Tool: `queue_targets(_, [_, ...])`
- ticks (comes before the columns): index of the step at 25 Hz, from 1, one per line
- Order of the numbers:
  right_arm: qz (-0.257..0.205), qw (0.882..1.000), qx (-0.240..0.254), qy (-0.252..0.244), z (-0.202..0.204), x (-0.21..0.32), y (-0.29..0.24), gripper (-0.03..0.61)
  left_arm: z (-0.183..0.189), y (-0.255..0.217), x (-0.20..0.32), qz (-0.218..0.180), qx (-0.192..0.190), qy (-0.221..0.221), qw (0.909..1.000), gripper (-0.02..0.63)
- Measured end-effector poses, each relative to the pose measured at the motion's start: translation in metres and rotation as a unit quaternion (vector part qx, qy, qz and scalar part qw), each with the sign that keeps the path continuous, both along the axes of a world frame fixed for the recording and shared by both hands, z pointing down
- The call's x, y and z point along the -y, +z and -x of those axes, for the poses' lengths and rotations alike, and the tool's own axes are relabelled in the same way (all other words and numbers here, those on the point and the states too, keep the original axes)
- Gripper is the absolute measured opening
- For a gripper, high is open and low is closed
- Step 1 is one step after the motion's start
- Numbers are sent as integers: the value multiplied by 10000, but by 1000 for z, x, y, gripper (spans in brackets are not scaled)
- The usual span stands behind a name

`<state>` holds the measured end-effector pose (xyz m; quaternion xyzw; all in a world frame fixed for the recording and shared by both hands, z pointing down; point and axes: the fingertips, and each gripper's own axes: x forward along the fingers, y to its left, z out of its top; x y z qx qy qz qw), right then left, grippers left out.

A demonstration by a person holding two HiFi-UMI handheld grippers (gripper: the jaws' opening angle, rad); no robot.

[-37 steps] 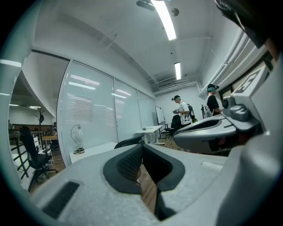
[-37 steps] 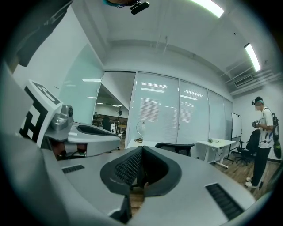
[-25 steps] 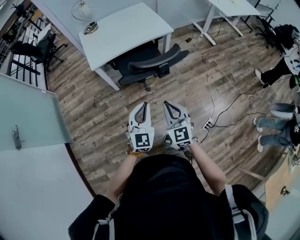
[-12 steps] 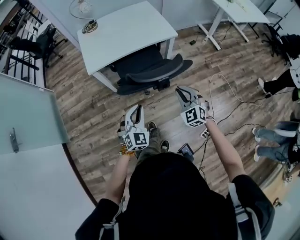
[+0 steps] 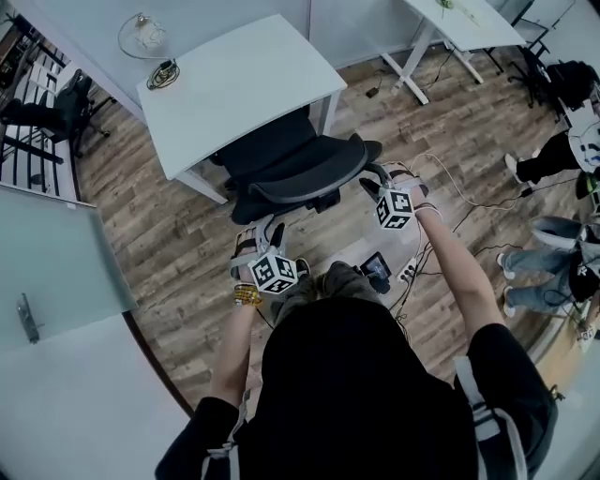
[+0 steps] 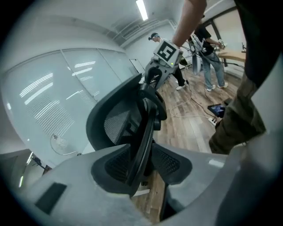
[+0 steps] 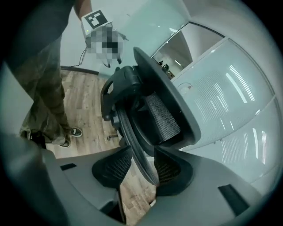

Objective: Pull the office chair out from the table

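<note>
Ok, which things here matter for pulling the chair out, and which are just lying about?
Job: chair; table; left tool and right tool, jaws just opened, backrest edge between each pair.
Lying about: power strip on the floor; coiled cable on the table; second table; bystanders.

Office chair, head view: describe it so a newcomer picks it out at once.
Start at the white table, upper centre. The office chair is the black one tucked under its near edge, backrest toward the person; the other black chair, far left, stands away from it.
</note>
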<state>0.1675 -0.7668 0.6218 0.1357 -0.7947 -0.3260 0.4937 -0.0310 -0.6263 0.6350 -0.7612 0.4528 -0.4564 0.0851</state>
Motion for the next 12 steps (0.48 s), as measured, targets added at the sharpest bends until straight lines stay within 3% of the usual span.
queue_targets(3, [-8, 9981, -484, -382, -4, 12, 24, 156, 0, 24, 9, 472, 356, 77, 9982, 186])
queue_targets(6, [135, 9954, -705, -639, -10, 21, 47, 166, -3, 39, 16, 778, 480, -21, 9958, 187])
queue_targets(12, [178, 9951, -534, -811, -13, 37, 66, 163, -8, 56, 29, 1035, 746, -224, 9916, 187])
